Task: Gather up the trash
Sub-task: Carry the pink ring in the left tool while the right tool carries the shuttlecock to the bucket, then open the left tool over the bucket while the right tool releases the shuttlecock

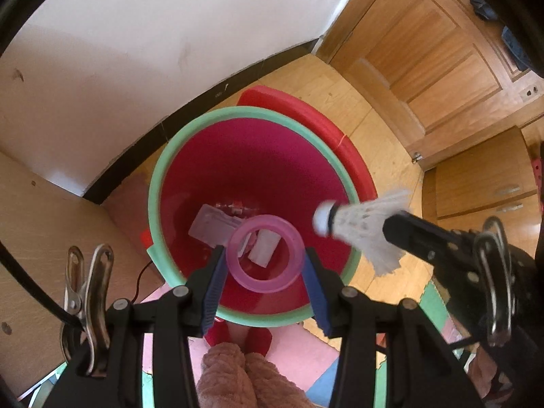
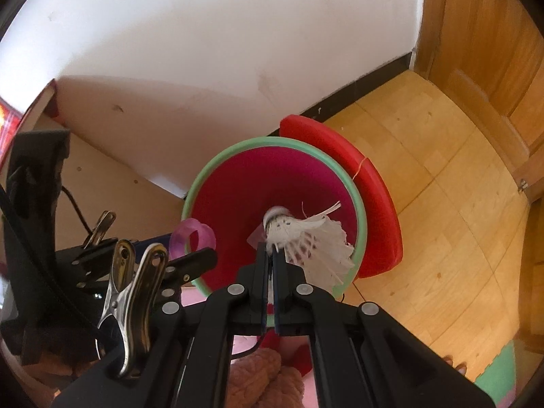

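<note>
Bin (image 1: 170, 156): smooth glossy plastic, green rim. Ring (image 1: 265, 253): translucent pink plastic, glossy. Shuttlecock (image 2: 306, 238): white feathers, frayed. Grippers: matt black plastic, ribbed blue pads (image 1: 214, 289). Clip (image 2: 132, 289): shiny metal. Floor (image 2: 442, 204): glossy wood. Trousers (image 1: 231, 374): fuzzy cloth.

We count one bin (image 1: 153, 204), green-rimmed and pink inside, with one red lid (image 1: 326, 129) behind it. Two tools show: the left tool (image 1: 265, 265) and the right tool (image 2: 271, 255). We count one pink ring (image 1: 265, 282) and one white shuttlecock (image 2: 306, 234). At least three pale scraps (image 1: 217, 227) lie at the bin's bottom; we cannot count them surely. We see two metal clips (image 1: 88, 299), one per view, and two red slippers (image 1: 251, 338).
</note>
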A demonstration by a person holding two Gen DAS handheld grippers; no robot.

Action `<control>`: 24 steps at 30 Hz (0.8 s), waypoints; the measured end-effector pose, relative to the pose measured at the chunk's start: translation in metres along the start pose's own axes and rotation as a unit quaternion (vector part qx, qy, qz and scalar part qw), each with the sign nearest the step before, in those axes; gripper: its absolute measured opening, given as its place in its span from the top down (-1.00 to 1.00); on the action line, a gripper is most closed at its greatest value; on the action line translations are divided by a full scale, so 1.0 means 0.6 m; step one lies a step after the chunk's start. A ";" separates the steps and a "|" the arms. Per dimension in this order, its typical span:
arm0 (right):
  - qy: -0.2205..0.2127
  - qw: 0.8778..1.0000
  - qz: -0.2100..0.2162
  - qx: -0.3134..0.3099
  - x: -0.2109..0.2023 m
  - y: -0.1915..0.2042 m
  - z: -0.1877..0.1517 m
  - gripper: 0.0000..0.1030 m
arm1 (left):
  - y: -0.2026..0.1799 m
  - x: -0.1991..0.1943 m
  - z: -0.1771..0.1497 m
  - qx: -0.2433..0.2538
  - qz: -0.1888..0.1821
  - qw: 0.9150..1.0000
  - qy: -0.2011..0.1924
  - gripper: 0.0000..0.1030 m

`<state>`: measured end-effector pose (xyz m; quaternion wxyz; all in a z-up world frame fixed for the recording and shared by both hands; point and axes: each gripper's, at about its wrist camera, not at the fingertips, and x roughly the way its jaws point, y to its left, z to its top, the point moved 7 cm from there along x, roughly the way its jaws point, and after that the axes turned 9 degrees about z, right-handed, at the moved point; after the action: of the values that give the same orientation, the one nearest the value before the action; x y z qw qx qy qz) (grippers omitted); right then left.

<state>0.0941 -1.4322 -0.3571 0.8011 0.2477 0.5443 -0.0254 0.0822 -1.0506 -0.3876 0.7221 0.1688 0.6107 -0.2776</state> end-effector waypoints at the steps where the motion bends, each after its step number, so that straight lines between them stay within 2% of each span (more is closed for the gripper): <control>1: 0.001 1.000 0.001 0.002 0.004 -0.002 0.003 0.95 | 0.001 -0.003 -0.001 -0.002 -0.001 1.000 0.001 0.10; 4: 0.003 1.000 0.004 0.005 0.010 -0.005 0.007 0.95 | 0.006 0.001 0.004 -0.008 -0.001 1.000 0.005 0.00; 7: 0.006 1.000 0.002 0.004 0.009 -0.007 0.010 0.77 | -0.001 -0.003 0.006 -0.012 -0.007 1.000 0.010 -0.14; 9: 0.005 1.000 0.003 0.002 0.005 -0.007 0.011 0.73 | -0.005 -0.005 0.009 -0.009 -0.010 1.000 0.008 -0.20; 13: 0.001 1.000 0.001 0.003 0.000 -0.009 0.018 0.64 | -0.011 -0.009 0.013 -0.001 -0.005 1.000 0.003 -0.21; 24: -0.006 1.000 0.004 -0.001 -0.022 -0.006 0.027 0.63 | -0.012 -0.047 0.003 -0.020 0.007 1.000 -0.006 -0.21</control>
<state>0.1016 -1.4457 -0.3420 0.8050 0.2488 0.5381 -0.0227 0.0767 -1.0517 -0.3591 0.7311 0.1567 0.6106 -0.2608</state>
